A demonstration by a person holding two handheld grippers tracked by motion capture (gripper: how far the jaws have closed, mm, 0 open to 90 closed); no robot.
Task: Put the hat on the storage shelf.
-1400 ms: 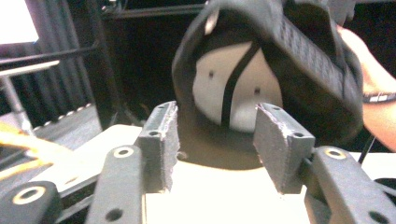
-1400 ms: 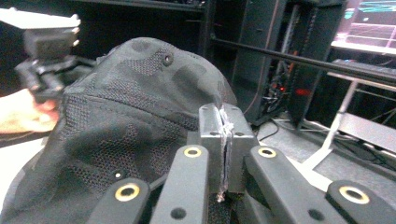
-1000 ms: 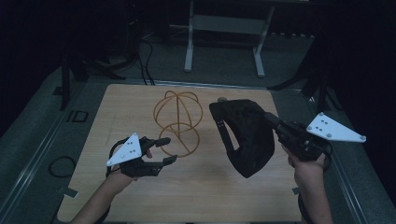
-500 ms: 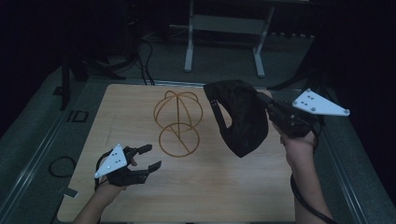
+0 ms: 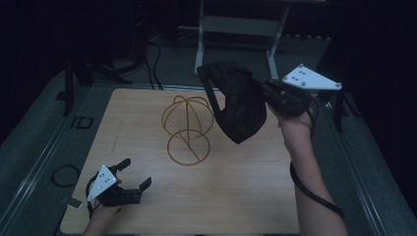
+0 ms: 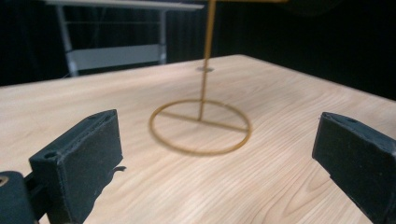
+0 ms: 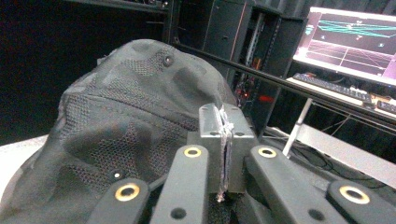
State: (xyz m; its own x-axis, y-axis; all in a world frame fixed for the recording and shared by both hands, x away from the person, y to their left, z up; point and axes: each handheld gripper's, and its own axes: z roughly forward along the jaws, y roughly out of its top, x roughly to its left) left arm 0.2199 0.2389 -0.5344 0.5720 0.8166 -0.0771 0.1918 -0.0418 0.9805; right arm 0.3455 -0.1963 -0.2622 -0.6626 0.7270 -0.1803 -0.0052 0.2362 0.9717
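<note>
Holding the black cap (image 5: 239, 103) up in the air beside the wire stand (image 5: 187, 129), our right gripper (image 5: 273, 95) pinches its edge tight. We think it's soft, light and floppy. Our left gripper (image 5: 134, 175) rests wide apart.

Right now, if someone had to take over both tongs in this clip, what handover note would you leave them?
Right tongs: shut on the black cap, which is lifted clear of the table and hangs beside the top of the wire hat stand, on its right in the high view.
Left tongs: open, holding nothing, low over the near left corner of the table, pointed at the stand's ring base.
Done: the cap is gripped and raised.
Left, as it looks: carry the cap over the stand's rounded wire top, lower it on and release. The left tongs could probably steady the base if the stand tips.
</note>
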